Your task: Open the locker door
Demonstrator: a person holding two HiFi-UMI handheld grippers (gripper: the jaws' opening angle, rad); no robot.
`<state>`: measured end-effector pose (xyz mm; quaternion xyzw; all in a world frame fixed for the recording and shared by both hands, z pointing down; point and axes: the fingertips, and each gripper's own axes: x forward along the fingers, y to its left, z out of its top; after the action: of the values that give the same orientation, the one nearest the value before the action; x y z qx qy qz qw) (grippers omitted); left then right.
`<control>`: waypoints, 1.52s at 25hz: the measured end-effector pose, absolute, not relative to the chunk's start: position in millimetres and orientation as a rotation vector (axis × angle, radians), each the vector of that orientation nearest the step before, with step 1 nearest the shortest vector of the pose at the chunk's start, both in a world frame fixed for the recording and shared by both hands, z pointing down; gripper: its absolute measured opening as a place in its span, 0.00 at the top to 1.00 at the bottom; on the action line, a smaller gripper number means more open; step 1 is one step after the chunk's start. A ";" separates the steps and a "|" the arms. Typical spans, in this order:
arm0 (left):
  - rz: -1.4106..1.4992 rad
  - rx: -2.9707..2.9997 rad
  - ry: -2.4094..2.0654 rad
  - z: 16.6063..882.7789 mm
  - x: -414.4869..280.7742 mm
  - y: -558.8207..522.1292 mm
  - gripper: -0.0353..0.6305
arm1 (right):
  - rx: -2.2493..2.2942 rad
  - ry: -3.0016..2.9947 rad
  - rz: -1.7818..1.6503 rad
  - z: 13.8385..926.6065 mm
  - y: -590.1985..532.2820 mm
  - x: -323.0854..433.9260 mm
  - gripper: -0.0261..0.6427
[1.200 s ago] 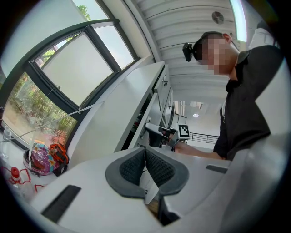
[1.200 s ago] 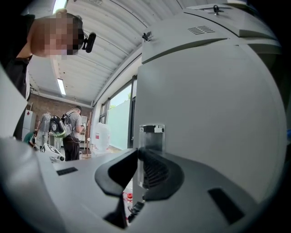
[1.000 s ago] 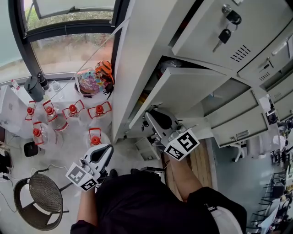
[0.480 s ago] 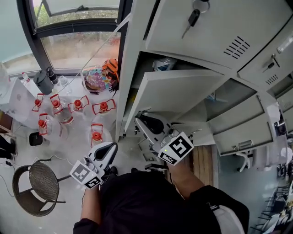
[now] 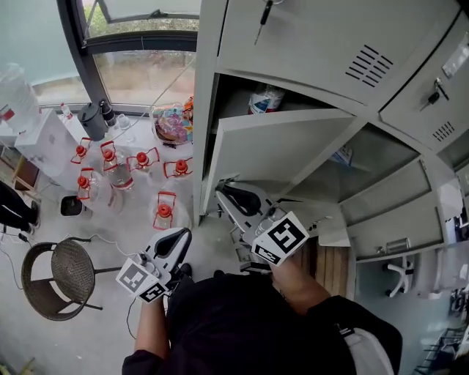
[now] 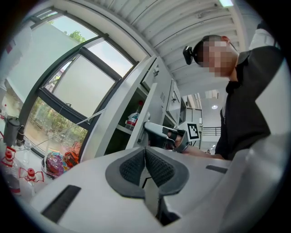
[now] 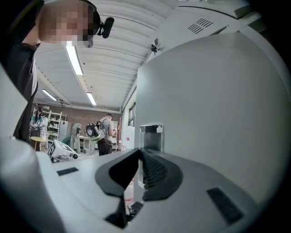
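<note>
Head view: locker door (image 5: 282, 146) is swung open, dead ahead of the right gripper (image 5: 222, 192) tips. In the right gripper view the jaws are clenched on the metal handle tab (image 7: 150, 135) at the door's edge. The door panel fills everything right of those jaws. Left gripper (image 5: 178, 238) is well left of the door and touches nothing. In the left gripper view its pads (image 6: 157, 166) are pressed together with nothing between them.

Containers:
- The open compartment (image 5: 233, 99) beyond the right jaws holds a white bottle with a red-blue label (image 5: 265, 99). The rest of the inside is dark and unreadable.
- An opening further right of the jaws has a small blue-white item (image 5: 341, 156), too small to tell.
- Clear jugs with red caps (image 5: 165, 212) stand on the floor beyond the left jaws, contents not readable.
- A tub of colourful things (image 5: 172, 124) is partly cut off by the locker side.
- A key (image 5: 265, 13) in the upper door is cut off at the top edge.
</note>
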<state>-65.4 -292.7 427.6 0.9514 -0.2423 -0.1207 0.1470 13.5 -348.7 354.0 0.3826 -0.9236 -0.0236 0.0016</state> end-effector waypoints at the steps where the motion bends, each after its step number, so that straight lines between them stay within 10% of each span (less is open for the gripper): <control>1: -0.347 2.735 -0.716 427.1 -63.9 -288.0 0.92 | 1.182 -2.907 -0.072 353.9 -345.2 13.9 0.91; 38: -0.342 2.734 -0.861 406.0 -30.5 -161.3 0.92 | 0.701 -3.120 -0.135 355.6 -232.9 58.1 0.89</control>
<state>-30.5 -161.3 406.0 0.9395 -0.2957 -0.1174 0.1270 58.1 -232.9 355.6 0.2189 -0.9744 -0.0422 -0.0298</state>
